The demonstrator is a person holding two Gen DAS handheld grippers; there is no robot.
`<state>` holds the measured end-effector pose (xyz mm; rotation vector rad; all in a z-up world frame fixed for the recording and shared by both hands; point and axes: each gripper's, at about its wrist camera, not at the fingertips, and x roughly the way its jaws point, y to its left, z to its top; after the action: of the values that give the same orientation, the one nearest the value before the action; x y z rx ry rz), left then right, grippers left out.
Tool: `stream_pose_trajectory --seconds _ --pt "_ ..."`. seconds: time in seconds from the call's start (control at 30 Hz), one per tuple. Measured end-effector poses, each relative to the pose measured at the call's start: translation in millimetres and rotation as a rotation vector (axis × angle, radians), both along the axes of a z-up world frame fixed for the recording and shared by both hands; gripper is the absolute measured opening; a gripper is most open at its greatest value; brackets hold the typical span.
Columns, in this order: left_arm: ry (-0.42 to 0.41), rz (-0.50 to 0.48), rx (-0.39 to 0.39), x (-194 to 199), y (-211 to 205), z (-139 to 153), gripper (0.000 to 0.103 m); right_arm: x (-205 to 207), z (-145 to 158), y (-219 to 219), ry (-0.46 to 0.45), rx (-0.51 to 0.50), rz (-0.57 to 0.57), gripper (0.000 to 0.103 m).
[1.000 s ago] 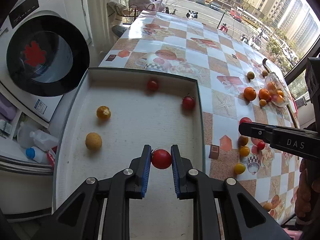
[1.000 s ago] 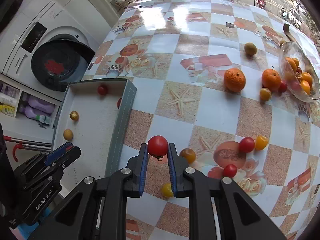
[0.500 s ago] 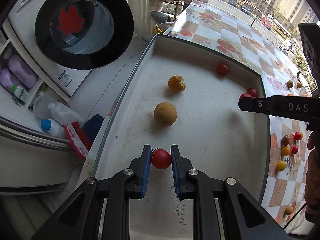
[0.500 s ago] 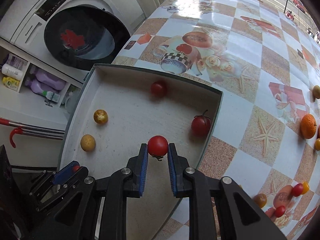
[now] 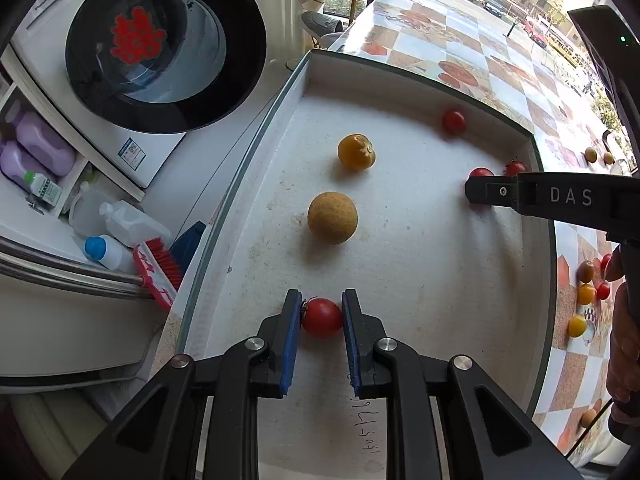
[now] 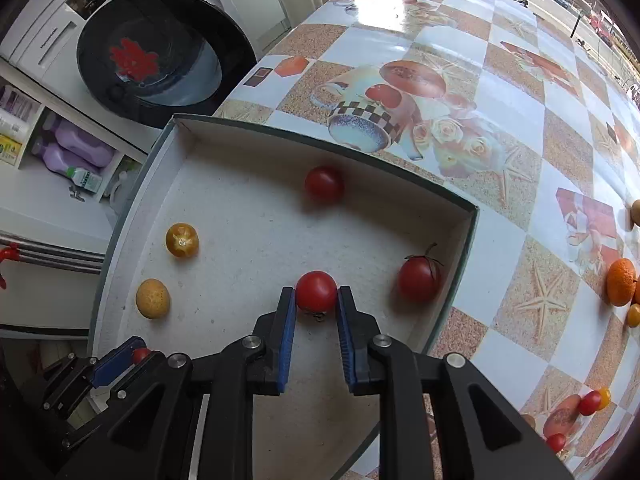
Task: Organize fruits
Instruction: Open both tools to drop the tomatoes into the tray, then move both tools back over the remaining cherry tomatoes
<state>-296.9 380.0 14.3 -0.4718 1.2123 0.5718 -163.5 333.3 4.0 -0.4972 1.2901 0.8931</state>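
The left gripper pinches a red cherry tomato between its blue pads, low over the near part of the white tray, close to the tray's left wall; handwritten digits run along the tray floor just beneath it. The right gripper likewise clamps a second red tomato between its own blue pads, held above the tray floor toward the right wall; in the left wrist view this gripper shows side-on as a black bar marked DAS, with the fruit peeking out at its tip.

Farther in, a tan round fruit lies on the tray floor, and just beyond it a yellow-orange tomato; the two sit near each other but apart. A dark red tomato with a stem rests beside the right wall, and another red tomato lies close to the far wall.

Beyond the tray stretches the chequered tablecloth; small red and yellow tomatoes lie loose on it to the right, and an orange sits near the right edge. To the left, off the table, stands a white washing machine with a dark round door, and below it purple bottles on a shelf and a red brush.
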Motion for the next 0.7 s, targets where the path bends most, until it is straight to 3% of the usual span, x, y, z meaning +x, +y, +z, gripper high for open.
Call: stream_pose_trajectory --seconds 0.03,0.07,0.1,0.13,0.17,0.2,0.23,0.37,0.7 --pt "0.003 -0.006 0.001 0.8 -0.6 -0.1 0.025 0.2 -0.2 0.3 0.002 0.002 0.001 0.023" --pt "0.001 -0.013 -0.004 1.3 -1.5 -0.3 0.038 1.0 -0.2 0.4 0.007 0.003 0.001 0.023" --pt "0.004 -0.014 0.003 1.6 -2.7 0.0 0.065 1.5 0.1 -0.2 0.014 0.007 0.001 0.025" --pt "0.003 -0.01 0.027 1.7 -4.4 2.1 0.074 1.9 0.4 -0.4 0.023 0.011 0.001 0.027" --pt "-0.004 -0.011 0.054 1.5 -6.9 5.3 0.078 1.4 0.9 -0.4 0.031 0.011 0.0 0.035" --pt "-0.006 -0.02 0.059 2.1 -8.2 6.6 0.078 1.6 2.6 -1.3 0.029 0.01 -0.005 0.053" --pt "-0.002 -0.029 0.052 2.7 -8.3 6.1 0.078 1.5 5.2 -3.6 0.024 0.021 -0.009 0.061" --pt "0.024 -0.05 0.042 6.0 -10.0 3.8 0.078 0.7 20.7 -14.9 0.049 0.088 -0.026 0.081" --pt "0.006 -0.186 0.089 37.6 -43.2 25.5 0.078 22.3 51.7 -96.3 0.004 0.123 -0.191 0.083"
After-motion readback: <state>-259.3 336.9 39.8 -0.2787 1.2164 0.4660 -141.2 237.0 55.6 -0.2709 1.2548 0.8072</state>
